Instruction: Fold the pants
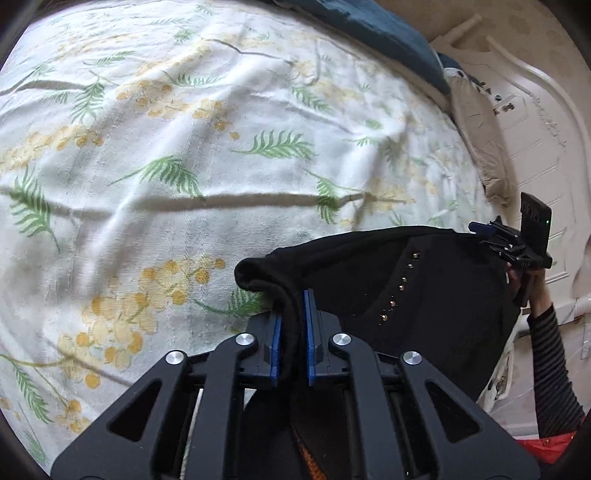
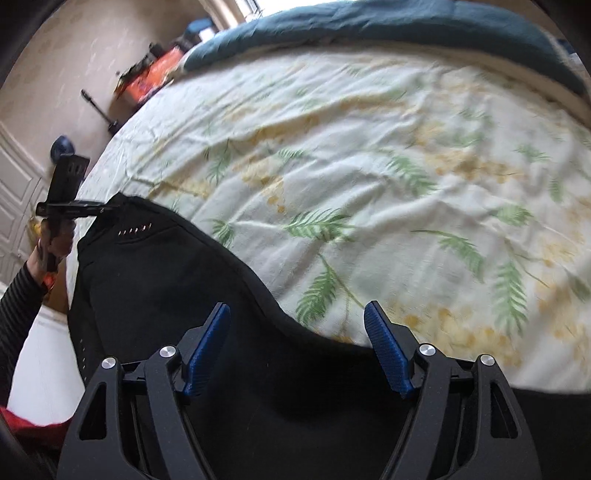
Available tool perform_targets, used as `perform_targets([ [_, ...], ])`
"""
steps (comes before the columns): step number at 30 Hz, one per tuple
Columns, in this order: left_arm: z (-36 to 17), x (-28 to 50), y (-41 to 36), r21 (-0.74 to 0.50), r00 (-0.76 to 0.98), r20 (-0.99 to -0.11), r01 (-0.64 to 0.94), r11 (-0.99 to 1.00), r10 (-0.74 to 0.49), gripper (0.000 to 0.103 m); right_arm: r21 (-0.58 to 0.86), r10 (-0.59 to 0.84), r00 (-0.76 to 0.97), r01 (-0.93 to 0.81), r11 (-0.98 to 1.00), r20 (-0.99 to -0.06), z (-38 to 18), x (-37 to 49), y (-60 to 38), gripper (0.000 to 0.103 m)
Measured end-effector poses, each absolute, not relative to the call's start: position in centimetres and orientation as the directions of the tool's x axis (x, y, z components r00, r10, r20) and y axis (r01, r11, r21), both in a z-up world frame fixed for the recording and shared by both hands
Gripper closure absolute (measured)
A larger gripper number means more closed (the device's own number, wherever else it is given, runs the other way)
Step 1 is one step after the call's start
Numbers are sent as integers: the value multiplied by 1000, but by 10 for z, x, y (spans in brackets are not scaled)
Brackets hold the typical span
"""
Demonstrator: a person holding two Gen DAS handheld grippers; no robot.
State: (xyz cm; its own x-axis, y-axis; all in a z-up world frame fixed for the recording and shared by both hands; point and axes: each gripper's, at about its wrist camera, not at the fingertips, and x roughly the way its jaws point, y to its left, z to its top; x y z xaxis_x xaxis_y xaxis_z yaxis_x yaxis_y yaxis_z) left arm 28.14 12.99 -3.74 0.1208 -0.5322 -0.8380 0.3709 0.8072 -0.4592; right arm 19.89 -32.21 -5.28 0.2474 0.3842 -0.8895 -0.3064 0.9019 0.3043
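In the left wrist view, the left gripper point(image 1: 293, 295) is clamped on a bunched edge of the black pants point(image 1: 424, 295). That probably holds one corner up while the rest hangs and spreads over the near right of the bed. The right gripper point(image 1: 491, 232) sits at the pants' far right edge.

In the right wrist view, the right gripper point(image 2: 297, 310) has its jaws wide apart over the pants point(image 2: 184, 295), holding nothing. It is likely about to take a fresh hold. The left gripper point(image 2: 99, 208) pinches the far left corner.

The floral sheet point(image 2: 369, 166) is soft and creased, with a teal blanket point(image 2: 406, 26) at the far edge. Beige walls and an orange box point(image 2: 155, 74) lie beyond.
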Motion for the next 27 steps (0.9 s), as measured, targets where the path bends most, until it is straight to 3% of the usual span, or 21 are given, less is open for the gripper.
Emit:
perform_targets([
  [1, -38, 282, 129, -460, 122, -838, 368, 808, -533, 94, 279, 355, 232, -304, 911, -906, -57, 202, -319, 55],
  [2, -37, 282, 128, -463, 124, -836, 365, 808, -535, 94, 258, 332, 223, -303, 917, -917, -60, 203, -316, 57],
  [4, -35, 282, 128, -463, 135, -832, 369, 806, -539, 95, 253, 335, 219, -334, 908, -916, -55, 199, -310, 79],
  [7, -23, 278, 129, -466, 176, -808, 394, 792, -563, 96, 205, 309, 270, -353, 913, -912, -40, 187, -302, 88],
  [11, 6, 268, 143, -547, 230, -716, 401, 735, -659, 96, 166, 297, 384, -339, 926, -874, -11, 158, -303, 90],
  [19, 41, 208, 143, -564, 280, -631, 474, 676, -724, 96, -21, 181, 594, -317, 948, -784, 31, 57, -286, 91],
  [27, 28, 127, 180, -596, 320, -590, 446, 668, -741, 96, -139, 102, 650, -309, 941, -753, 4, -40, -257, 94],
])
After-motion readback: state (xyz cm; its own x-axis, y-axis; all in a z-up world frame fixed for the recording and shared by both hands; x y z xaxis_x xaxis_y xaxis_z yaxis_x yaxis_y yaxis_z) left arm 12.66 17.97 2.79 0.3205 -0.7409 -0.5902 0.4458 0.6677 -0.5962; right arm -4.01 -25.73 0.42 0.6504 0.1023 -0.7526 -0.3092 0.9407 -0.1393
